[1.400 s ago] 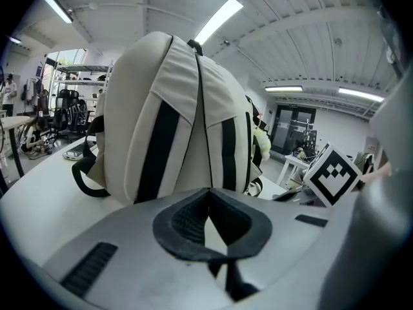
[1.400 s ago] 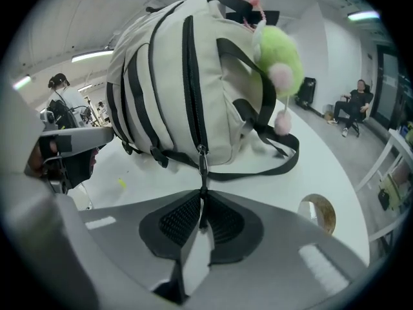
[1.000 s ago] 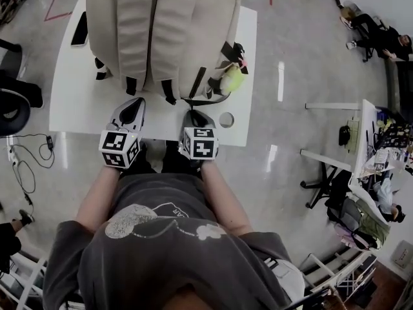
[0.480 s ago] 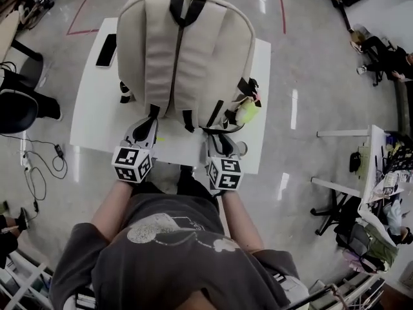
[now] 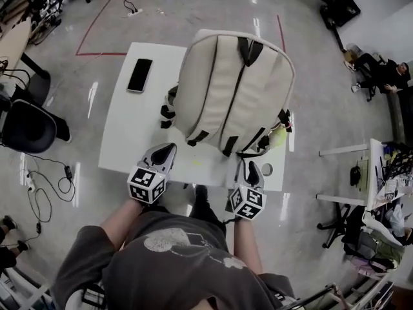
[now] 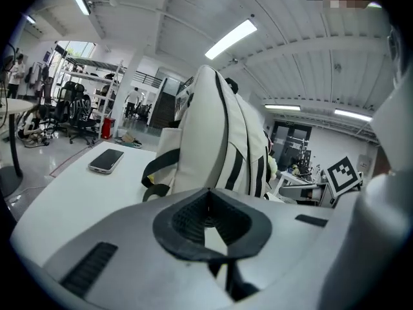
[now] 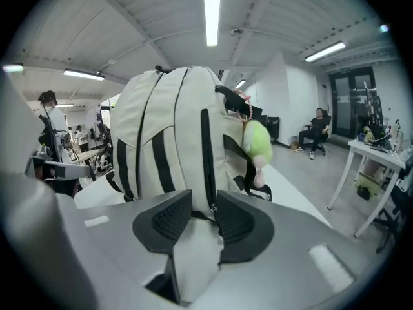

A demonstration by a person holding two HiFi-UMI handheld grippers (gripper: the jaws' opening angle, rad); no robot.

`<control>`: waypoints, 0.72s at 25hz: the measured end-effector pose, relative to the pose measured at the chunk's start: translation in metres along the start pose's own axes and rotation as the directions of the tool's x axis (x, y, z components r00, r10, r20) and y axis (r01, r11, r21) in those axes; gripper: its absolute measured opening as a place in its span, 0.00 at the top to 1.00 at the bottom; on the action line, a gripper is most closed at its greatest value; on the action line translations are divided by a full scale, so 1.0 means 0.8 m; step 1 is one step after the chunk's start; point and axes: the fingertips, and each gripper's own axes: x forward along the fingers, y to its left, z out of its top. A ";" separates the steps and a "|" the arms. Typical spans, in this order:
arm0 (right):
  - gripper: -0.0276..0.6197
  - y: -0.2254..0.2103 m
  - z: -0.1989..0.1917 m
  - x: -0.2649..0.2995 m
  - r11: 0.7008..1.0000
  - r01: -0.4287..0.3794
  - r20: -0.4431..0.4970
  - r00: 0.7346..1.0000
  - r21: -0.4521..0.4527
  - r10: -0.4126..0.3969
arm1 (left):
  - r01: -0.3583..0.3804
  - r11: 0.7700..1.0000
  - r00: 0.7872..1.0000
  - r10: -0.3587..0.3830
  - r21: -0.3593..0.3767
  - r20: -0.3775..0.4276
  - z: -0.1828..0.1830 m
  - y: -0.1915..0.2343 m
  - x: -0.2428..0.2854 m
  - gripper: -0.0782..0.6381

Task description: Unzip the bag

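A beige backpack [image 5: 219, 95] with black straps lies on the white table [image 5: 129, 134], its base towards me. A green plush toy [image 5: 279, 136] hangs at its right side. My left gripper [image 5: 166, 148] sits at the table's near edge, just short of the bag's base, its pads shut on nothing. In the left gripper view the backpack [image 6: 206, 141] stands beyond the left gripper [image 6: 208, 196]. My right gripper [image 5: 253, 166] is at the bag's lower right corner. In the right gripper view, the right gripper [image 7: 204, 205] is open. A black zipper line of the backpack [image 7: 168, 128] runs down into the gap.
A black phone [image 5: 140, 75] lies on the table's far left. A round hole [image 5: 265, 170] is in the table by my right gripper. An office chair [image 5: 29, 124] and floor cables are at the left. Another desk [image 5: 377, 173] and a seated person [image 5: 381, 73] are at the right.
The head view has swung, so the table and bag now sit lower and further right in it. The right gripper has come a little back from the bag's base.
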 end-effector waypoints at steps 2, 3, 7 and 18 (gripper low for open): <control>0.77 0.020 -0.003 -0.013 1.000 0.023 0.008 1.000 0.003 -0.023 | 0.025 1.000 1.000 -0.025 0.005 0.012 0.004 0.012 -0.017 0.88; 0.77 0.030 -0.004 -0.020 0.999 0.037 0.017 0.999 0.006 -0.037 | 0.039 0.999 0.999 -0.039 0.010 0.018 0.006 0.017 -0.027 0.88; 0.77 0.071 -0.019 -0.055 0.994 0.101 0.058 0.993 0.045 -0.103 | 0.103 0.994 0.994 -0.104 0.036 0.027 0.006 0.036 -0.068 0.88; 0.82 0.127 -0.094 -0.198 0.947 0.305 0.037 0.950 0.099 -0.310 | 0.276 0.961 0.959 -0.272 0.036 -0.078 -0.038 0.044 -0.132 0.88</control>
